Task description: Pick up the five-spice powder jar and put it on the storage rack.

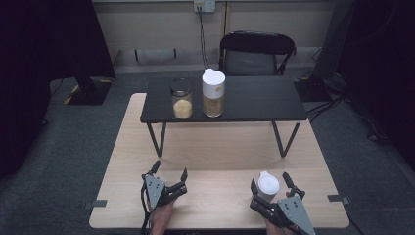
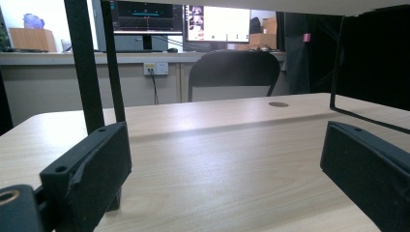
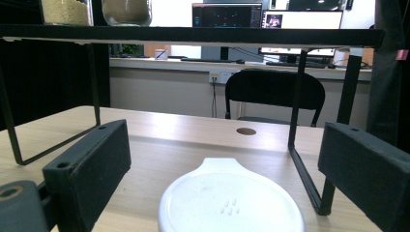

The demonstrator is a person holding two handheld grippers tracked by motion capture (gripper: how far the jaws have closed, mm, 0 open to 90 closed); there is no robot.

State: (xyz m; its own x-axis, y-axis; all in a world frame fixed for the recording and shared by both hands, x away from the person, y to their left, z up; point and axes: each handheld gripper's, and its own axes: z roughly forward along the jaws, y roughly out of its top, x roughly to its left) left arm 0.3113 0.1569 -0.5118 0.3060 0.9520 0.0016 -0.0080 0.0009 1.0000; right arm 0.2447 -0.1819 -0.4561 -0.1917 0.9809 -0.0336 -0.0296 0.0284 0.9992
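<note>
A round white lid (image 1: 268, 185) lies flat on the wooden table (image 1: 210, 147) near its front right. My right gripper (image 1: 270, 180) stands open around it, one finger on each side. In the right gripper view the lid (image 3: 231, 203) sits between the black pads (image 3: 92, 164) with a gap on both sides of my right gripper (image 3: 225, 145). My left gripper (image 1: 170, 169) rests at the front left, open, with bare table between its fingers (image 2: 92, 164). On the black shelf (image 1: 244, 98) stand an uncovered glass jar (image 1: 181, 100) of pale grain and a jar with a white lid (image 1: 214, 93).
The black shelf stands on thin metal legs (image 3: 300, 145) over the middle of the table. Its front edge is ahead of both grippers. A black chair (image 1: 257, 49) stands behind the table. A round hole (image 3: 246, 131) is in the tabletop under the shelf.
</note>
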